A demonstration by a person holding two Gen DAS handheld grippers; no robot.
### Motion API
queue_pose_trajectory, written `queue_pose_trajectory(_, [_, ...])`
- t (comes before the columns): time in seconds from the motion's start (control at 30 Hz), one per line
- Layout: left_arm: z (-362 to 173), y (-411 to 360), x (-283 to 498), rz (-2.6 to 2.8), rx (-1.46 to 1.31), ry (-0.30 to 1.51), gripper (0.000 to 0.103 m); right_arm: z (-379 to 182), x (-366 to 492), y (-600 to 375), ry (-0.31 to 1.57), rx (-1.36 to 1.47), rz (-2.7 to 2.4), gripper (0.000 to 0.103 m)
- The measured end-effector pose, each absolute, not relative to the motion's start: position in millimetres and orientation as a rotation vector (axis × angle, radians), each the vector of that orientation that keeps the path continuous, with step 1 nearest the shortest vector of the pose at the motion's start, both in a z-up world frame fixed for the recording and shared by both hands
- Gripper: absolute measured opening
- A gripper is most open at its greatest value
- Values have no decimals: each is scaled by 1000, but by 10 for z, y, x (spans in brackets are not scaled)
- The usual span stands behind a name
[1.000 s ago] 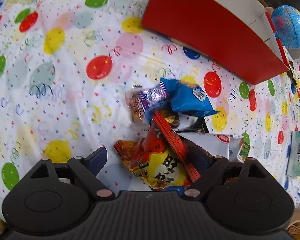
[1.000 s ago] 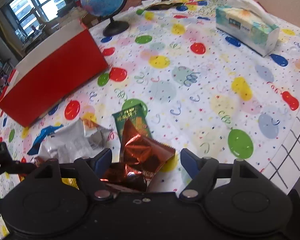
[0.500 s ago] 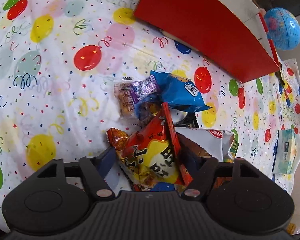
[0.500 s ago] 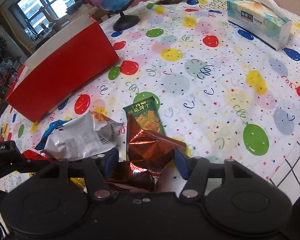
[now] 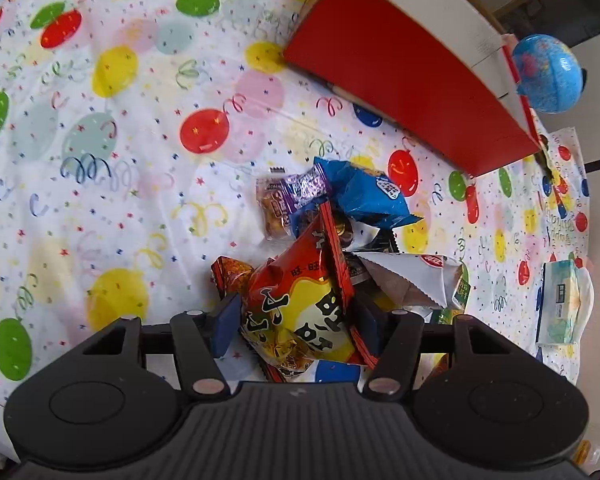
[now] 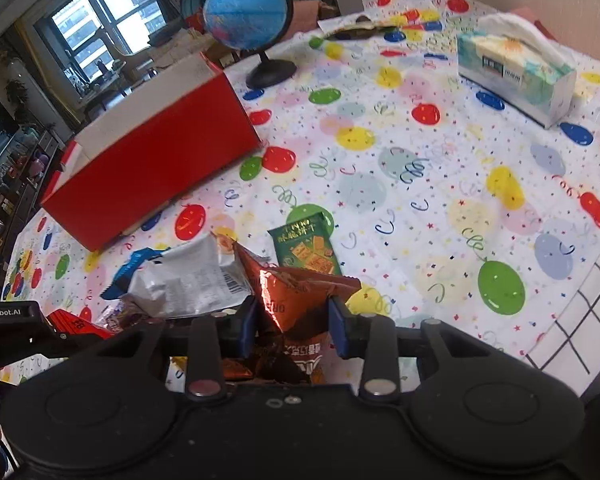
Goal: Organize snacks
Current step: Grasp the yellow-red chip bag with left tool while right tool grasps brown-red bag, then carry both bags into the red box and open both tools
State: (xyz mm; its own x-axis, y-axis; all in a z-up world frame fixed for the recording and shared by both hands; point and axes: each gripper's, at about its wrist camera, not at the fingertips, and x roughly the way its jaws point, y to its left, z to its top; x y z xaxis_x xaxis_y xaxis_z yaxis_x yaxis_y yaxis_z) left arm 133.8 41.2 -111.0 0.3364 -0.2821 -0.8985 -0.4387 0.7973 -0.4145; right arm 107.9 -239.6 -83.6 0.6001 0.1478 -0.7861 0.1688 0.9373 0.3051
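Balloon-print tablecloth [image 6: 420,184] carries snack packets [image 5: 364,196], red box [image 6: 152,160], globe [image 6: 248,12]

Left claw [image 5: 296,330] — ribbed black body; blue pads [image 5: 225,330]; silver screws.

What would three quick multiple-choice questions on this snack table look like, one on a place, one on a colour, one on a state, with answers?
1. Where does the globe stand?
A. beside the red box
B. on the tissue box
C. in the snack pile

2. What colour is the flat cracker packet lying apart from the pile?
A. blue
B. green
C. pink

3. What is the right gripper doing?
A. hanging open over bare cloth
B. clamping the tissue box
C. shut on the copper-brown packet

Answers: 1 A, its black base sits by the box's end. 2 B, green wrapper. 3 C, both fingers press the foil.
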Motion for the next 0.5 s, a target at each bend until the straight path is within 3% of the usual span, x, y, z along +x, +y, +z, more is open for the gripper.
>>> queue_pose_trajectory(0.5, [-215, 465, 1025, 28, -479, 1007, 60, -103, 861, -1991, 760, 251, 96, 35])
